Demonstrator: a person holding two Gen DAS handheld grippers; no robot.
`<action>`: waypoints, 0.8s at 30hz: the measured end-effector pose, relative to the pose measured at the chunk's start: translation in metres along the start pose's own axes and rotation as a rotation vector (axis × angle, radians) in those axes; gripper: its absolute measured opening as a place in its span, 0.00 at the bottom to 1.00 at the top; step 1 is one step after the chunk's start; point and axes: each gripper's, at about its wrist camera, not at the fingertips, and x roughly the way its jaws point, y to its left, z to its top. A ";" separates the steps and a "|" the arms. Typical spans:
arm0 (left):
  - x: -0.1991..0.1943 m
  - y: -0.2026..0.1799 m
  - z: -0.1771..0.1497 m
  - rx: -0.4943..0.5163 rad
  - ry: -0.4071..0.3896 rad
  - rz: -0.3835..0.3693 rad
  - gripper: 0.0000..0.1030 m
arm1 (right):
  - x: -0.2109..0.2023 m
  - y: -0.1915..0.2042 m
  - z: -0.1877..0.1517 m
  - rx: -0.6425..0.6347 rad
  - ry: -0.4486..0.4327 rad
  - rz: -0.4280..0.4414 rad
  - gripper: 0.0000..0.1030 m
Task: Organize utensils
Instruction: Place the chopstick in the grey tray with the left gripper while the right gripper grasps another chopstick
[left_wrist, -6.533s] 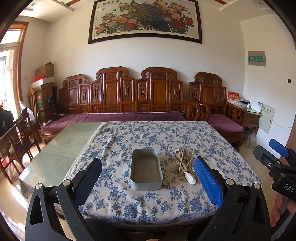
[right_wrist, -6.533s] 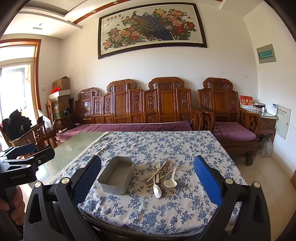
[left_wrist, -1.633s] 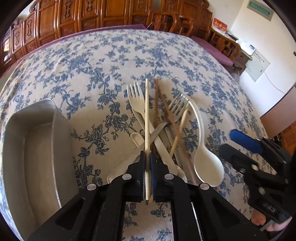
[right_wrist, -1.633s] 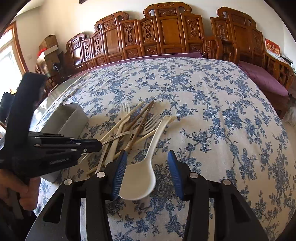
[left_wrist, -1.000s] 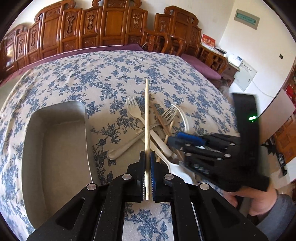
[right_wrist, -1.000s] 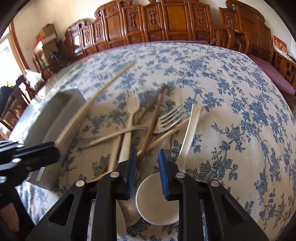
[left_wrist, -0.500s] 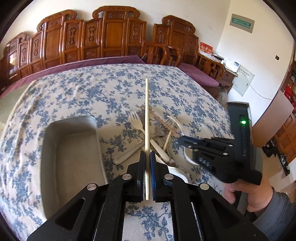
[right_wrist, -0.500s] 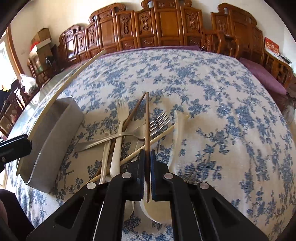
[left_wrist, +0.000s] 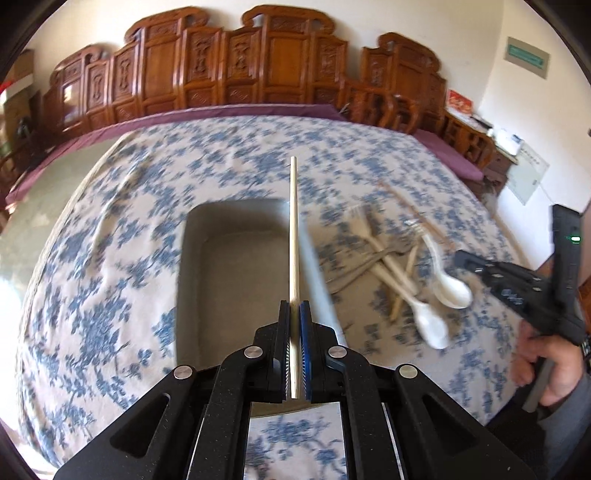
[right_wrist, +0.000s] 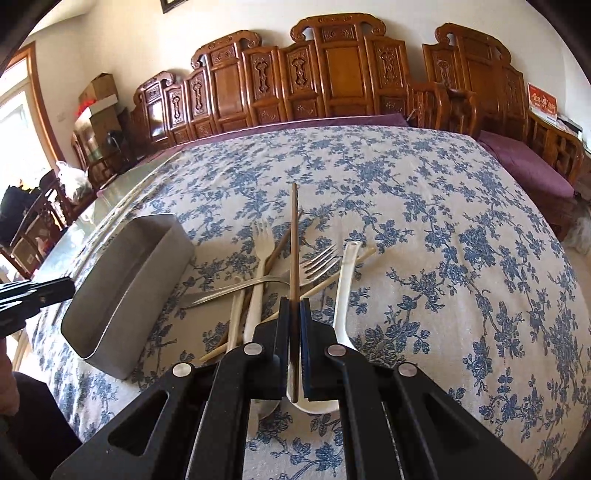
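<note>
My left gripper (left_wrist: 294, 314) is shut on a pale chopstick (left_wrist: 294, 229) and holds it over the right side of the grey metal tin (left_wrist: 229, 266). My right gripper (right_wrist: 294, 314) is shut on a dark brown chopstick (right_wrist: 294, 236) and holds it above the utensil pile (right_wrist: 280, 280). The pile has white plastic forks, a metal fork, white spoons and more chopsticks. In the left wrist view the pile (left_wrist: 399, 266) lies right of the tin. The tin (right_wrist: 125, 273) shows at the left in the right wrist view.
The table carries a blue-flowered cloth (right_wrist: 461, 236). Carved wooden benches (right_wrist: 332, 81) with purple cushions stand behind and to the right. Bare glass tabletop (left_wrist: 33, 225) lies left of the cloth. The right gripper's body and hand (left_wrist: 543, 295) show at the right edge.
My left gripper has carried the pale chopstick leftward over the tin. My right gripper has lifted the brown chopstick a little off the pile.
</note>
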 end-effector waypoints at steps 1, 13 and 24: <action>0.002 0.003 -0.001 0.002 0.004 0.018 0.04 | 0.000 0.001 0.000 -0.003 -0.001 0.003 0.06; 0.033 0.027 -0.009 -0.017 0.088 0.098 0.04 | 0.004 0.015 0.001 -0.028 0.005 0.035 0.06; 0.025 0.031 -0.004 -0.027 0.069 0.097 0.04 | -0.004 0.032 -0.003 -0.053 0.005 0.069 0.06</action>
